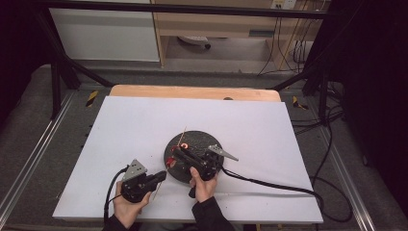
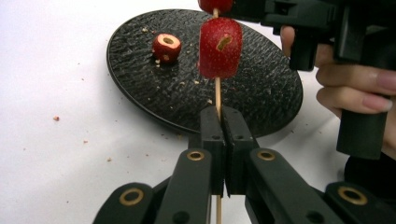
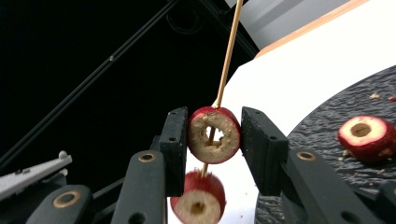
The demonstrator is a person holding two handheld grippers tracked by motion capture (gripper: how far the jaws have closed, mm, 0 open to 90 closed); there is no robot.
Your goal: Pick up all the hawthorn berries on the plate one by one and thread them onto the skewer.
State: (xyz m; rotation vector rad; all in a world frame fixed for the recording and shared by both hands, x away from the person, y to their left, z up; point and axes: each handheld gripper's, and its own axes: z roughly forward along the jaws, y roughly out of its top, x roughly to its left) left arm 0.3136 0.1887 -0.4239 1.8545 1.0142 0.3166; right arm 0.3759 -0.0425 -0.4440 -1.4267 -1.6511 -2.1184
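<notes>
White covering spreads over the counter with broad bare stretches to the left, right and far side of the black plate; the wooden far edge of the counter shows beyond the sheet, and the near edge runs just under your forearms; crumbs dot the sheet beside the plate's rim in the left gripper view. Your left gripper sits low near the front edge, just off the plate's near-left rim, its jaws pressed together on the bare lower end of the wooden skewer; the stick rises from them over the plate. Your right gripper is held above the near part of the plate, hand wrapped round its handle, jaws pinching a hollowed red fruit piece that is threaded on the skewer; a second fruit piece hangs on the stick just beside it, toward the left gripper. One loose fruit piece lies on the plate, apart from the skewer. Both hands come in close together at the front; the right gripper's cable trails off across the sheet to the right.
</notes>
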